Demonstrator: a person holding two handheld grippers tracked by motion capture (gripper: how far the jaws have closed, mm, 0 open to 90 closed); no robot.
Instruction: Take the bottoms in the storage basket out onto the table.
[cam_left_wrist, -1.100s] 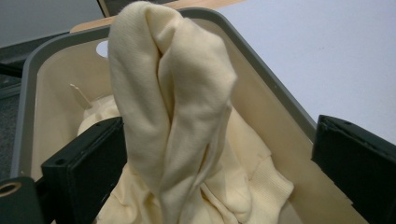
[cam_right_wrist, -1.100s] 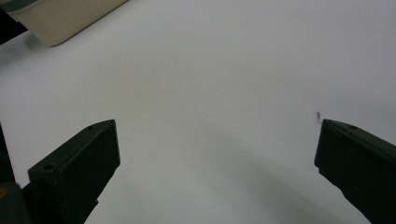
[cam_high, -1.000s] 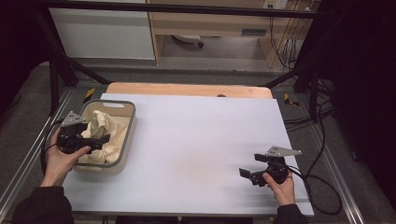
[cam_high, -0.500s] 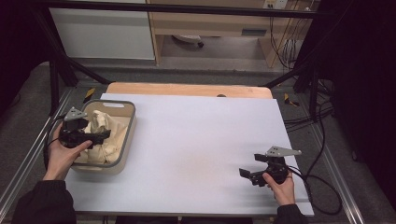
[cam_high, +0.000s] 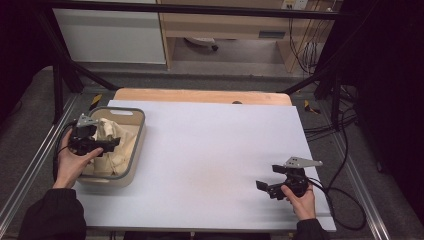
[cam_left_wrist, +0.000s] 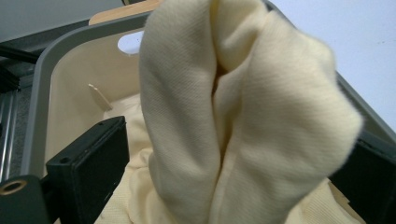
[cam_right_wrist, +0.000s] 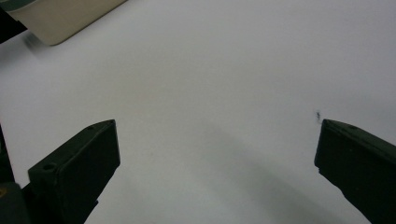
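A cream-yellow cloth (cam_high: 111, 142) lies bunched in a beige basket with a grey rim (cam_high: 141, 131) at the table's left. My left gripper (cam_high: 109, 144) reaches over the basket's left side into the cloth. In the left gripper view a tall fold of the cloth (cam_left_wrist: 243, 121) stands between the two jaws, which are wide apart on either side of it; the gripper is open. My right gripper (cam_high: 261, 186) rests low over the bare white table near the front right. It is open with nothing between its fingers (cam_right_wrist: 79, 168).
The white table top (cam_high: 215, 150) stretches between the basket and the right hand. A wooden strip (cam_high: 200, 95) runs along its far edge. Cables (cam_high: 345, 195) trail off the right side. A corner of the basket (cam_right_wrist: 56, 18) lies far ahead of the right gripper.
My left gripper has shifted a little to the right over the basket, into the cloth. The right gripper has stayed where it was.
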